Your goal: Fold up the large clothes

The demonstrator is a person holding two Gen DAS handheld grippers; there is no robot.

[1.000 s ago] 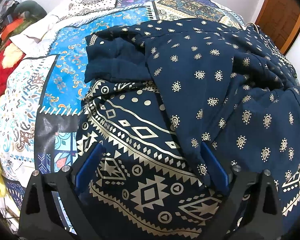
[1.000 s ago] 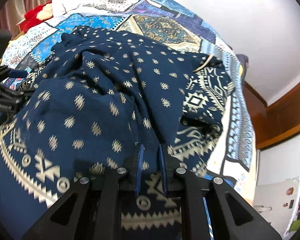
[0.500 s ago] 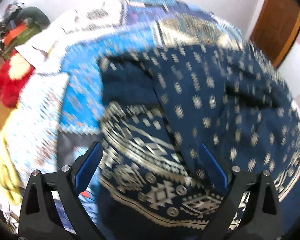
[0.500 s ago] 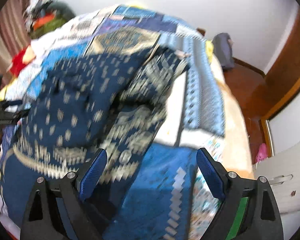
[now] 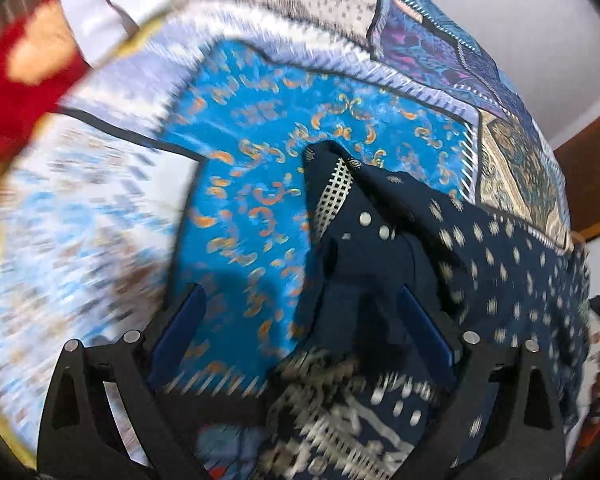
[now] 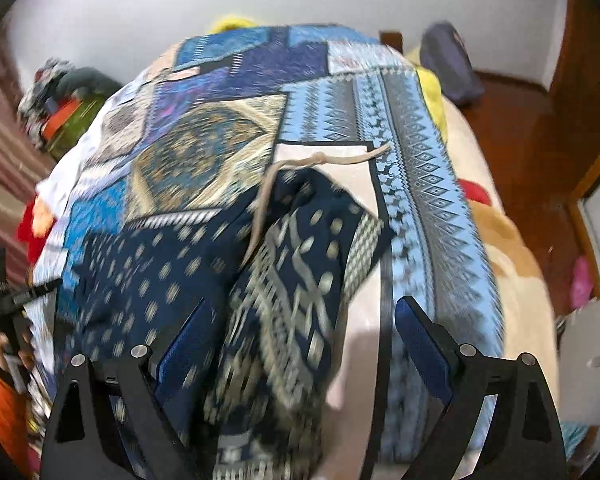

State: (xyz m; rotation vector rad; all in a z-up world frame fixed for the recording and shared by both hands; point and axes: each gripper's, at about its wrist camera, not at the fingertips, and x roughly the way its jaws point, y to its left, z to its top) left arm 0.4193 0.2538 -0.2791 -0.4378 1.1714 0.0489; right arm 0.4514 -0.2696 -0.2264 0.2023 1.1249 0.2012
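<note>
A large navy garment (image 5: 480,264) with pale gold dots and a geometric border lies rumpled on the patchwork bedspread (image 5: 260,128). In the left wrist view my left gripper (image 5: 300,312) is open, its jaws wide over the garment's near left corner, where a checked trim (image 5: 334,194) shows. In the right wrist view my right gripper (image 6: 304,328) is open over the garment's right corner (image 6: 300,264), holding nothing. A beige drawstring (image 6: 300,168) trails off that corner. The left gripper (image 6: 8,304) shows at the far left.
Red and white clothes (image 5: 16,64) lie at the bed's far left. A green and orange pile (image 6: 68,116) sits at the bed's far end. The bed's right edge (image 6: 512,264) drops to a wooden floor (image 6: 512,120). A dark bag (image 6: 452,64) stands by the wall.
My right gripper let go of the garment, opened wide and swung right toward the drawstring corner. My left gripper stayed open and moved left and forward to the garment's left corner.
</note>
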